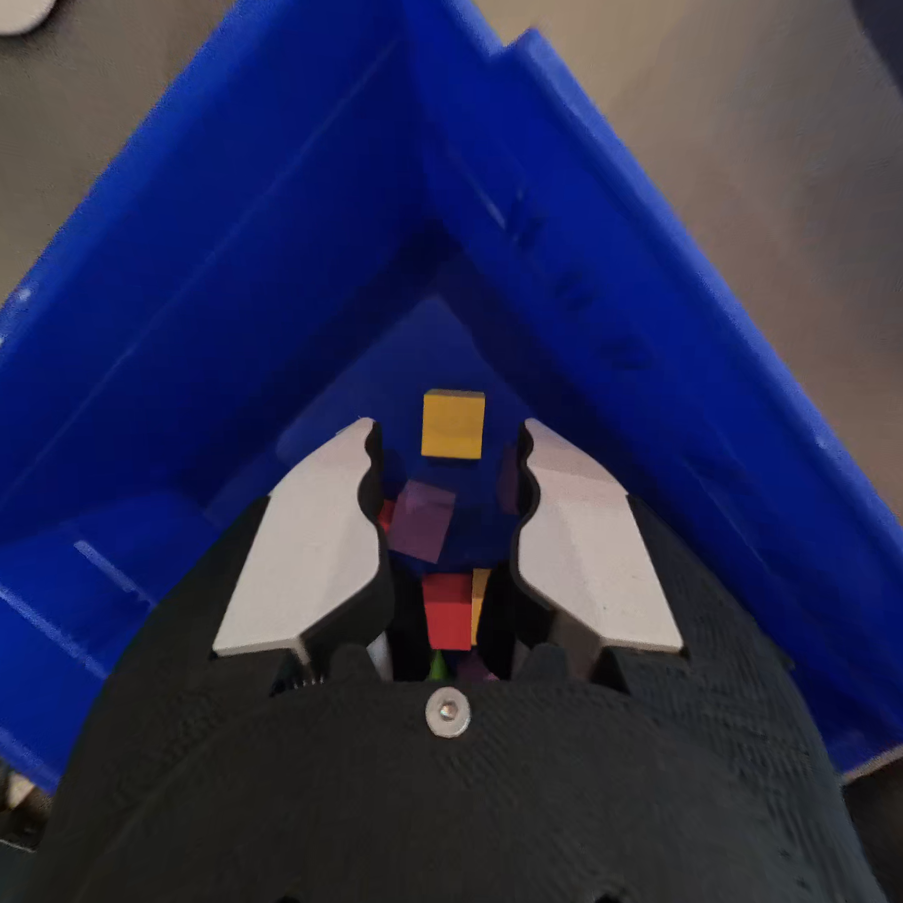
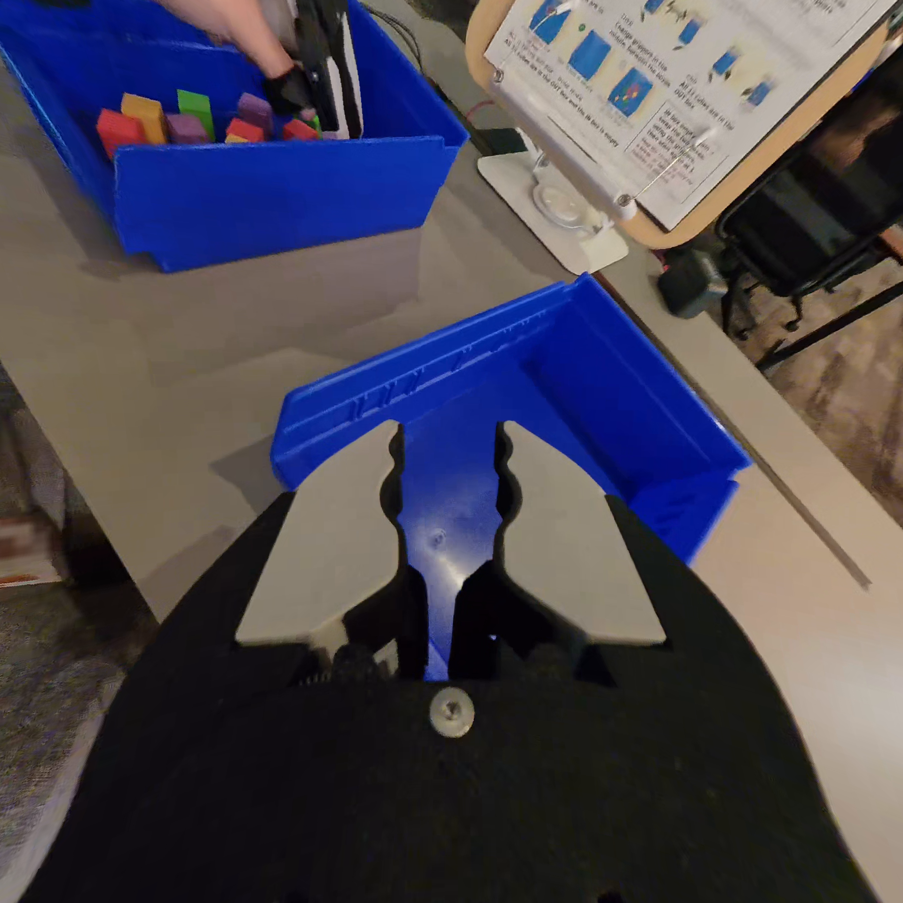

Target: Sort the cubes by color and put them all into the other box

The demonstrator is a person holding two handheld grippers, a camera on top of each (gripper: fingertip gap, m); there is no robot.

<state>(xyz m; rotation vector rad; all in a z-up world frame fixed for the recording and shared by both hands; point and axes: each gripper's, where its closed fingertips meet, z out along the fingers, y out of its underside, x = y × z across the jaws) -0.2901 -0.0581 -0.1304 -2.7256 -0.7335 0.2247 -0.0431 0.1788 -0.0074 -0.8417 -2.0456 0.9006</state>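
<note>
in blue bin (image 1: 244,293), yellow cube (image 1: 453,424)

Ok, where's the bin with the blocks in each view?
Left wrist view: the block bin fills the frame, one inner corner dead ahead, the open left gripper inside it near a yellow block.
Right wrist view: upper left, on the table.
Shared landmark: the left gripper, seen reaching into that bin at top of the right view.

Printed instruction sheet (image 2: 650,83) with blue pictures and blurred lines of writing, on a tan board beside the worktop (image 2: 234,337), raised moulded marks on the near blue bin wall (image 2: 440,376), illegible
</note>
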